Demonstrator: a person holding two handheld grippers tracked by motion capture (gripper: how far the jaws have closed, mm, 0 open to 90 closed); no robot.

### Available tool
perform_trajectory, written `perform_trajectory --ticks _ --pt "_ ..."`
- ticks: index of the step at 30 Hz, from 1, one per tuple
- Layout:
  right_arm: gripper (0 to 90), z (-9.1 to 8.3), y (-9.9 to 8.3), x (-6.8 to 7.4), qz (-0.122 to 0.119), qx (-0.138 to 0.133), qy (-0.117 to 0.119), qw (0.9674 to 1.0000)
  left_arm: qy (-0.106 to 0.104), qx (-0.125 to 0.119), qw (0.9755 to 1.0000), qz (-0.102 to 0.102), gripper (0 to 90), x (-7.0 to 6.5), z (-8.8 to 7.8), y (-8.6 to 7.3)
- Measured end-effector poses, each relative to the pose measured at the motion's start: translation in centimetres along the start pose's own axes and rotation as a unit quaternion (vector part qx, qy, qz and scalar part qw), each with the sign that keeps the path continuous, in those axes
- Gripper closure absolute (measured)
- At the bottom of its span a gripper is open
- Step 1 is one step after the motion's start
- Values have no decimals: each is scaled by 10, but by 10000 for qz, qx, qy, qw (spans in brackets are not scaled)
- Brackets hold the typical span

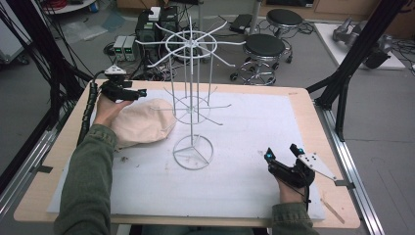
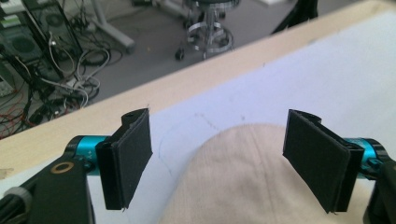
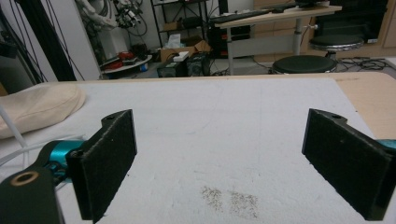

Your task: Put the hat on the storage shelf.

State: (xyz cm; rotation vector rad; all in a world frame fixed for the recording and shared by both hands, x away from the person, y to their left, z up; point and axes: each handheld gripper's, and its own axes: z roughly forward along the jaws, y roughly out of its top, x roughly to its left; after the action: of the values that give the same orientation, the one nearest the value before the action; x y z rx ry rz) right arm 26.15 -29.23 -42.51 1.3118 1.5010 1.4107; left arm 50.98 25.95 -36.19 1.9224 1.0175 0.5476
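Sleeves of green fabric come in from the near edge of the desk (image 1: 303, 105), one forearm on each side. Nearest, at the right, the right hand-held gripper (image 1: 283, 152) rests low over the white foam mat (image 1: 244, 147), its jaws spread wide with nothing between them; in the right gripper view the two black pads (image 3: 109, 161) frame bare mat and a small patch of dark specks (image 3: 229, 200). A grey three-cornered plate (image 1: 315, 165) sits on top of this hand-held gripper.

Farther in, near the middle of the mat, stands a white wire rack (image 1: 193, 98) with a round base ring, a smaller ring partway up and a spoked wheel of hooks at the top.

Left of the rack lies a cream cloth cap (image 1: 142, 126), flat on the mat, just beside the rack's base but not touching it as far as the high view shows. The left hand (image 1: 108, 110) rests against the cap's far left edge. The left hand-held gripper (image 1: 139, 92) points right, above the cap's far side, jaws wide apart; in the left gripper view the cap's crown (image 2: 247, 177) rises between the open pads (image 2: 133, 156) without either pad touching it.

Beyond the desk are two black stools (image 1: 264, 49), computer boxes (image 1: 156, 24) and tangled cables on the grey floor.
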Motion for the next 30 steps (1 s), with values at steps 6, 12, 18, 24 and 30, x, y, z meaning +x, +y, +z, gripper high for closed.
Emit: perform_trajectory --ticks 6,12,18,24,30 --pt "92 -1 -1 -2 32 3 5 10000 -11 495 9988 33 245 4 14 -6" --pt "92 -3 -1 -3 22 -12 19 10000 -125 1246 9921 118 245 5 29 -19" --pt "93 -4 -1 -3 35 6 49 10000 -125 1653 9861 93 227 6 41 -30" --pt "93 -5 -1 -5 92 7 16 10000 -261 1880 9818 -30 228 9 44 -41" --pt "93 -7 -1 -5 76 -20 9 10000 -234 1931 9807 171 250 5 43 -49"
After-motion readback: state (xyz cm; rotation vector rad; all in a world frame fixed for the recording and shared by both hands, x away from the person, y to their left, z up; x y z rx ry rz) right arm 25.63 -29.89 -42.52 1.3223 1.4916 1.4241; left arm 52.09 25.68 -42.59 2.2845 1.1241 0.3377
